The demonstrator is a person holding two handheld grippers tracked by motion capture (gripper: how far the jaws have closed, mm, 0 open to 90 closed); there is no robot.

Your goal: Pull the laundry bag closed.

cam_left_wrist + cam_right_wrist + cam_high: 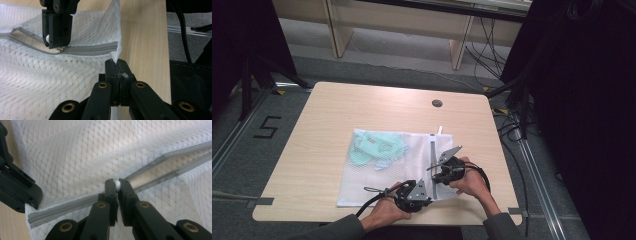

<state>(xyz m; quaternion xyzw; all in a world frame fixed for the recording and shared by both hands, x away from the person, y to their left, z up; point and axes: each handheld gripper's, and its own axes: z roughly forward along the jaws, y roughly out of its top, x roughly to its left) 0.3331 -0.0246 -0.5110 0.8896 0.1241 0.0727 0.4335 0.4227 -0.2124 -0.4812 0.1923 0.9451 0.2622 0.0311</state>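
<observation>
Mesh laundry bag (387, 167) lies flat on your table (312, 150), near the front edge, with mint-green clothing (374, 147) inside its far left part. Your left gripper (117, 65) has its jaws pressed together on the bag's corner fabric beside the grey zipper (92, 49). Your right gripper (117, 185) pinches the white zipper pull (117, 185); beyond it the zipper gapes open.

— What is the bag (387, 165) made of?
— White cloth mesh, open-weave and matt, with a grey woven zipper (90, 48).
— And the table (337, 110)?
— Pale wood grain, smooth. The jaws look like matt black plastic with brass-coloured rivets.
</observation>
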